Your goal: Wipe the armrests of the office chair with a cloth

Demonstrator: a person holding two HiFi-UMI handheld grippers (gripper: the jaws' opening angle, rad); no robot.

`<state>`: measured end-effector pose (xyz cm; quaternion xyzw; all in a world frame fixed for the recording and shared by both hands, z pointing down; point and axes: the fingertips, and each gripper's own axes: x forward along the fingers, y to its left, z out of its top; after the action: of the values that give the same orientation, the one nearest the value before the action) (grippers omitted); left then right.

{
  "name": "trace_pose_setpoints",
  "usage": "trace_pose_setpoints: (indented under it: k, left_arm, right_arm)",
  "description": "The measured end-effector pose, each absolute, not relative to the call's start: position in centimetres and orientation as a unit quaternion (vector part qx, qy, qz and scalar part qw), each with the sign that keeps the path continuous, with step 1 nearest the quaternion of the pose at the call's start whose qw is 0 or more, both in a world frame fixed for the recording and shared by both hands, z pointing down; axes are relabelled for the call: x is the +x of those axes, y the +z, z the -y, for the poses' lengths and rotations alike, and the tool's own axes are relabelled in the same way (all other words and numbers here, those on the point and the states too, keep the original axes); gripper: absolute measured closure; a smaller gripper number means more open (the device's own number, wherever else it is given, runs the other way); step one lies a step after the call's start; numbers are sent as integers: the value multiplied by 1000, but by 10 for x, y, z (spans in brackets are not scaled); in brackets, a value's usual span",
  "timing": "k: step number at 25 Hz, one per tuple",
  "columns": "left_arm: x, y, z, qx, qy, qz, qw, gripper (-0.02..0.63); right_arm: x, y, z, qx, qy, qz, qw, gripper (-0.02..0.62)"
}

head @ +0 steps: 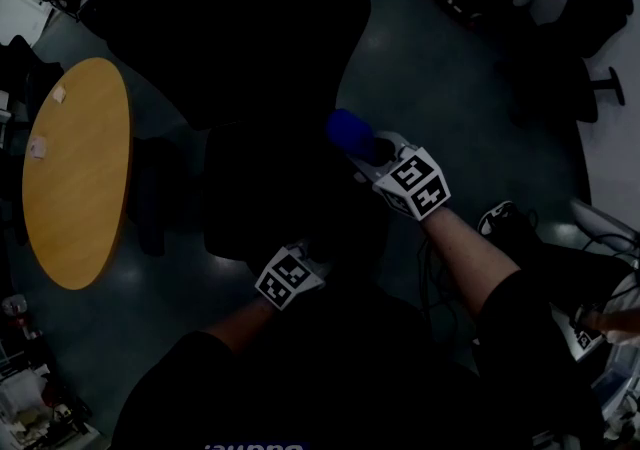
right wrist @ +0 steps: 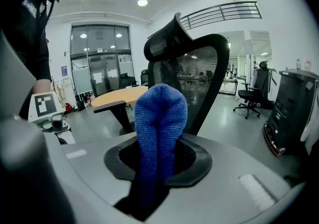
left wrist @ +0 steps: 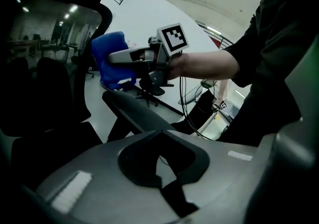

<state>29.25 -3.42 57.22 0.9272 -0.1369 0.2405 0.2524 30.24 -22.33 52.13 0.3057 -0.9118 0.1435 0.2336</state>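
Pinching a blue looped-pile cloth point(right wrist: 160, 118), the right gripper point(head: 368, 146) holds its jaws closed on the folded fabric. A rounded hump of cloth stands up past the jaws, and its lower part runs down between them.

In the left gripper view the cloth hangs just above the far end of a dark grey padded armrest point(left wrist: 133, 112); whether they touch cannot be told. That armrest slants from under the cloth toward the left gripper point(left wrist: 172, 190). The left gripper's jaws are drawn narrow with nothing between them, and it sits low, near the armrest's closer end.

Both belong to a black office chair point(head: 250, 48) that fills the middle of the head view. It has a mesh backrest point(right wrist: 202, 76) and a curved headrest point(right wrist: 167, 41). The cloth is at the right side of the seat in the head view.

A second armrest point(right wrist: 110, 107) shows on the chair's far side in the right gripper view, well apart from the cloth. Beyond it is a round orange-wood table point(head: 75, 173), left of the chair in the head view.

The person's forearms run back from both marker cubes into dark sleeves. The grey glossy floor point(head: 450, 68) lies all round. Another black swivel chair point(right wrist: 251, 96) stands far off at the right in the right gripper view.
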Motion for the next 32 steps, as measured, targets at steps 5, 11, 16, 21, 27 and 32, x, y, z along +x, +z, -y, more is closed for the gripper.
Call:
trace_pose_setpoints:
  k: [5,11,16,21,27,32]
  left_arm:
    - [291,584,20,922,247,106,279,589]
    - [296,589,-2,925,247,50,284,589]
    - [304,591,-19,928,239,13,287,589]
    - [311,594,-23,930,241,17,278,589]
    - [312,601,-24,931,242,31,271,589]
    - [309,600,-25,933,235,31,272,589]
  right_arm:
    - [300,537,247,299,142,909,255,485]
    - [297,560,250,292,153,903,275,485]
    - [293,570,242,289,162,900,282,485]
    - [289,574,238,276,154,899,303,485]
    - [286,579,231,265,154,898,317,485]
    - [279,579,221,257,150,898,324,485]
